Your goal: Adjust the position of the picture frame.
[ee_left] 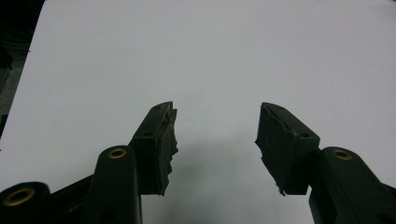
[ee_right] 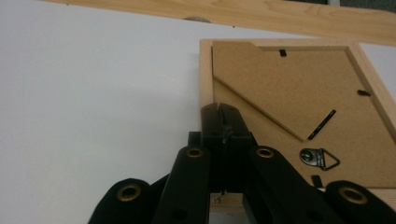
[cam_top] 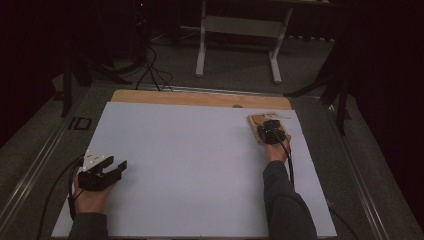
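The left hand-held gripper (cam_top: 116,165), at the high view's lower left, rests on the white tabletop (cam_top: 190,165) with jaws apart and nothing between them. At the upper right, the right hand-held gripper (ee_right: 223,114), jaws together, sits over the picture frame (ee_right: 299,98), lying face down.

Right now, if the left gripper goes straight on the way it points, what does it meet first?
Nothing, it seems: ahead of the open left gripper lies only the bare white board. Its height above the board is unclear, so it might scrape it.
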A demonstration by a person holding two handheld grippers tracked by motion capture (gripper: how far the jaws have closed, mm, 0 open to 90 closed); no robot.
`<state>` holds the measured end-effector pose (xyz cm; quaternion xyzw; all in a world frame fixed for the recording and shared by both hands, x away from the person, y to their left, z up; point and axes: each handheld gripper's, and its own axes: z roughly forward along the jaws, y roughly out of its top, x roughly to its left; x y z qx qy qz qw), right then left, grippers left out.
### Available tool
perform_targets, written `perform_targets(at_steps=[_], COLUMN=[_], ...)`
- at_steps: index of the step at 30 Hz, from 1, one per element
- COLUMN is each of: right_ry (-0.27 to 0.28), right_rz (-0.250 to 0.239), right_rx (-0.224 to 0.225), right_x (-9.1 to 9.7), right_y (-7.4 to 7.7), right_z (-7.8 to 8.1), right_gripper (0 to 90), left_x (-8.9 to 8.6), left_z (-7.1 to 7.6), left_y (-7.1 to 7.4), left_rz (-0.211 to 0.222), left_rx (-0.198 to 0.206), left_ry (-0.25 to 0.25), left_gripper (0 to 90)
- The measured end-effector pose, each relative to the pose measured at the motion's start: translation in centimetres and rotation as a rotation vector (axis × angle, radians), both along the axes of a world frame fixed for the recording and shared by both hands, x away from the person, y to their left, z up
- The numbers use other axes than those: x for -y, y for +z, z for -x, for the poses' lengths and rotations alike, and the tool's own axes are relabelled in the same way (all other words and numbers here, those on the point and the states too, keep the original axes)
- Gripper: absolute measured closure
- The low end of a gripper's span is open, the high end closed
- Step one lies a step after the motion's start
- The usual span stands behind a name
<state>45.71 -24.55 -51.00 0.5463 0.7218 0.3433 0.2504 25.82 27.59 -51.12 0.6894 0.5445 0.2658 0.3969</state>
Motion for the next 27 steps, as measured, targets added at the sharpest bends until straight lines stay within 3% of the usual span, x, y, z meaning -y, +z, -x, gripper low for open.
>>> perform_targets(at_steps=[16, 27], right_ry=[-0.03, 0.006], right_rz=[-0.008, 0.006], right_rx=[-0.023, -0.018], right_x=[0.2, -0.4], right_y=[-0.1, -0.1], right_z=[-0.1, 0.3], right_gripper=[89.7, 89.7], left_x=[0.1, 0.4], left_z=[1.8, 2.0], left_y=[0.7, 0.8], left_rz=[0.001, -0.014], left_rx=[0.046, 0.059], left_ry=[-0.042, -0.064], left_gripper=[45.3, 44.7])
